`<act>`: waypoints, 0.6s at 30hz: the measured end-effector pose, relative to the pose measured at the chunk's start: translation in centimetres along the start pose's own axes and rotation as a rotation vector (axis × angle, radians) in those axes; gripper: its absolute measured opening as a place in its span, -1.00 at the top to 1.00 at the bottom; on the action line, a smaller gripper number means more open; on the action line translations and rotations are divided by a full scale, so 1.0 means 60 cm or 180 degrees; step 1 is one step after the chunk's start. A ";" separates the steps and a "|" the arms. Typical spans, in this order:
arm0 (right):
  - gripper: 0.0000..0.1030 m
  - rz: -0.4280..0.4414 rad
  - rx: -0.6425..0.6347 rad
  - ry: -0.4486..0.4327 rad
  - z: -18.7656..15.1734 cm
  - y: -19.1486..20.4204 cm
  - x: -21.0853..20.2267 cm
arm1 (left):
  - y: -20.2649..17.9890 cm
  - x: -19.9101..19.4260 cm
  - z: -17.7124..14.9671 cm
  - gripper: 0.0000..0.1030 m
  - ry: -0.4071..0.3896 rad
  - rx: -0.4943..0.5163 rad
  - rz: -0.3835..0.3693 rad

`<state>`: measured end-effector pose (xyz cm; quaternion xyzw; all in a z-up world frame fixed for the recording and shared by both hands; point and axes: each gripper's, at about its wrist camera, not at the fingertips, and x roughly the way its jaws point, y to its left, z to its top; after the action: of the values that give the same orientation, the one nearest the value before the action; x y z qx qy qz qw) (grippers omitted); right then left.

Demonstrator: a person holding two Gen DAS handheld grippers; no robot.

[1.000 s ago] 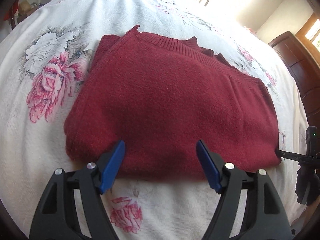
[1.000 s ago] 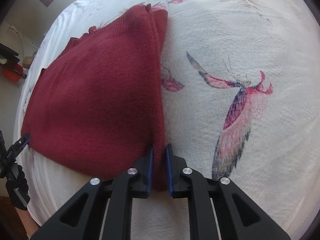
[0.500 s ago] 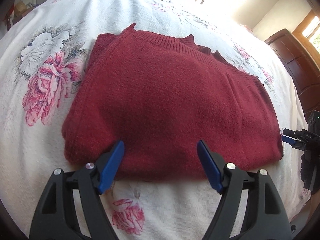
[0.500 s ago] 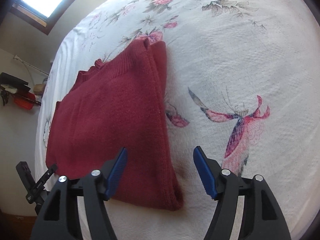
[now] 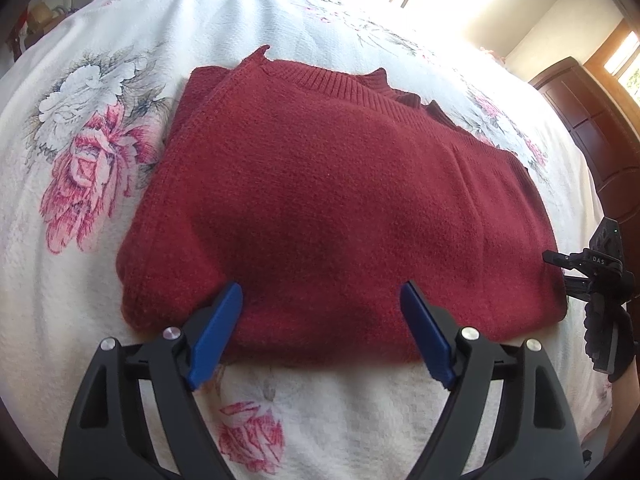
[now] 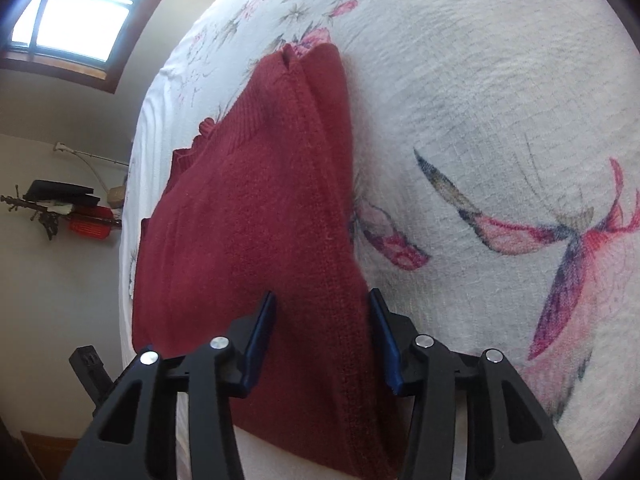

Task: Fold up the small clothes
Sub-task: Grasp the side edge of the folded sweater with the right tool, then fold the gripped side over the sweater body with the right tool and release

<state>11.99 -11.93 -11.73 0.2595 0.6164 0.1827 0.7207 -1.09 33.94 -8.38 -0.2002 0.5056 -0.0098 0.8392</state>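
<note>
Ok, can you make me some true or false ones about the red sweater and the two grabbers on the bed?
1. The sweater is dark red. True.
2. The sweater lies on bare wooden floor. False: it lies on a white bedspread printed with flowers.
3. The left gripper is open. True: its blue fingers stand wide apart near the sweater's near edge.
4. The right gripper is squeezed shut on the sweater. False: its jaws are apart, with the sweater's edge between them.
5. The sweater is spread out flat with its sleeves sticking out. False: it is folded into a compact shape, and no sleeve sticks out.
</note>
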 end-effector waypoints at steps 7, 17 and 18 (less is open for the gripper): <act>0.48 0.0172 0.0135 -0.0055 -0.001 -0.011 -0.005 | 0.004 0.004 0.002 -0.59 -0.0002 -0.0033 -0.0047; 0.56 0.0017 -0.0210 -0.0167 0.014 0.095 -0.040 | 0.014 -0.005 0.003 -0.59 -0.0009 -0.0112 -0.0138; 0.56 -0.0021 -0.0284 -0.0164 0.017 0.112 -0.042 | 0.014 -0.006 0.003 -0.59 -0.0010 -0.0118 -0.0145</act>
<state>12.92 -8.17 -5.56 0.2297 0.5898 0.2009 0.7477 -1.30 34.87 -8.31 -0.2272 0.4997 -0.0193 0.8356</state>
